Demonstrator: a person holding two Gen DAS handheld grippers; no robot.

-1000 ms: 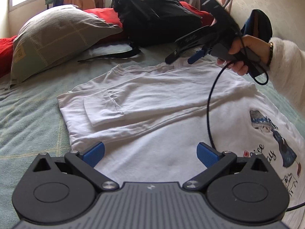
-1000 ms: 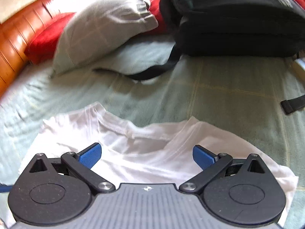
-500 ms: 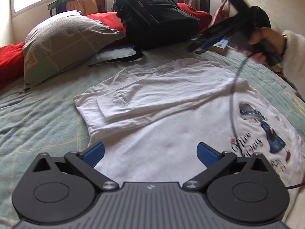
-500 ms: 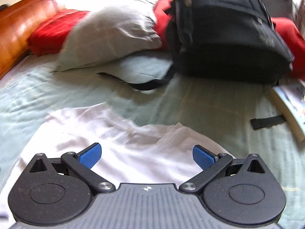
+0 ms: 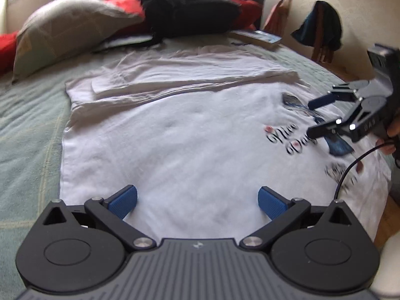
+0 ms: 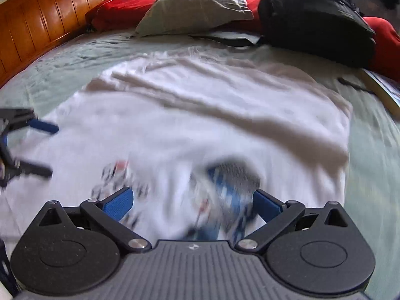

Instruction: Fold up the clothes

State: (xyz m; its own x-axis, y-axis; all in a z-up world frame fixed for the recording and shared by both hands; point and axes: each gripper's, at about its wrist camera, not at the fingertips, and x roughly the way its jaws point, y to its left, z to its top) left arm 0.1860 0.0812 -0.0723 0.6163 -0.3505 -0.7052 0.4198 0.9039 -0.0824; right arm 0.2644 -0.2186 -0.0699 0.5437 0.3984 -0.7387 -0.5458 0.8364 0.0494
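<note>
A white T-shirt (image 5: 187,130) with a blue printed figure lies flat on the green bedsheet, its far side folded over in a long band (image 5: 190,75). My left gripper (image 5: 197,200) hovers open above the shirt's near hem, nothing between its fingers. My right gripper (image 5: 313,117) shows in the left wrist view at the right, open, just above the print (image 5: 290,140). From the right wrist view the shirt (image 6: 200,125) is blurred; the right gripper (image 6: 192,203) stands open over the print (image 6: 225,195), and the left gripper (image 6: 47,150) enters at the left edge.
A grey pillow (image 5: 67,32), red cushions (image 6: 125,7) and a black backpack (image 6: 315,15) crowd the head of the bed. A book (image 5: 260,38) lies near the far right corner. A wooden headboard (image 6: 35,27) runs along the left. A chair (image 5: 322,37) with dark clothes stands beside the bed.
The right gripper has swung from the shirt's far collar side back and down to the printed part near the right edge. The left gripper has pulled back slightly toward the hem.
</note>
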